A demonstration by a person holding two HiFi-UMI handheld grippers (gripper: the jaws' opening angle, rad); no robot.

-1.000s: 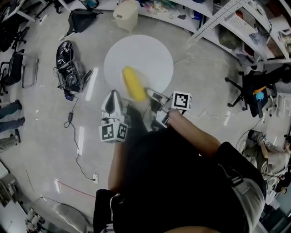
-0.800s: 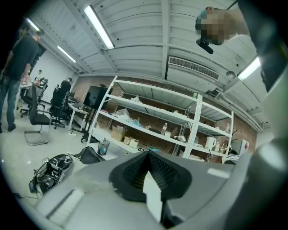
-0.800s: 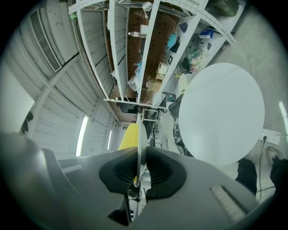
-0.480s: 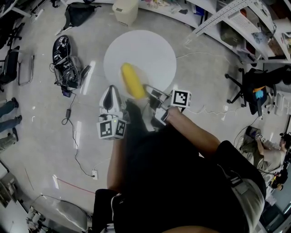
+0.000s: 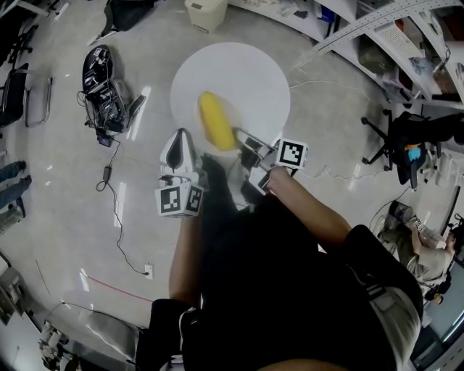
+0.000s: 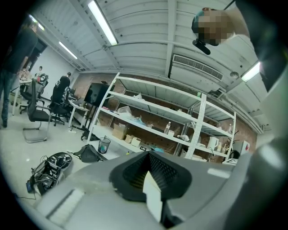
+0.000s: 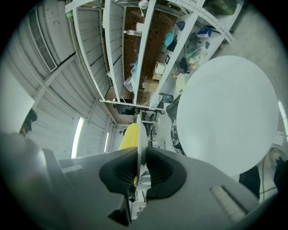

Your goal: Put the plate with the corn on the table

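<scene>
A yellow corn cob (image 5: 216,122) lies on a thin pale plate (image 5: 241,138), held over the near side of the round white table (image 5: 246,72). My right gripper (image 5: 251,147) is shut on the plate's near rim. In the right gripper view the plate (image 7: 138,134) stands edge-on between the pads (image 7: 158,173), with the corn (image 7: 128,136) to its left and the table (image 7: 227,112) beyond. My left gripper (image 5: 179,150) hovers left of the plate and points away from me. Its jaws (image 6: 150,179) look shut, with nothing in them.
The table stands on a grey floor. A white bin (image 5: 204,13) and a black bag (image 5: 130,11) lie beyond it, with a heap of gear and cables (image 5: 101,80) to its left. Shelving (image 5: 377,29) runs along the back right, and an office chair (image 5: 413,145) stands at the right.
The plate with the corn has edged a little farther over the table, still in the right gripper. The left gripper keeps its place beside it.
</scene>
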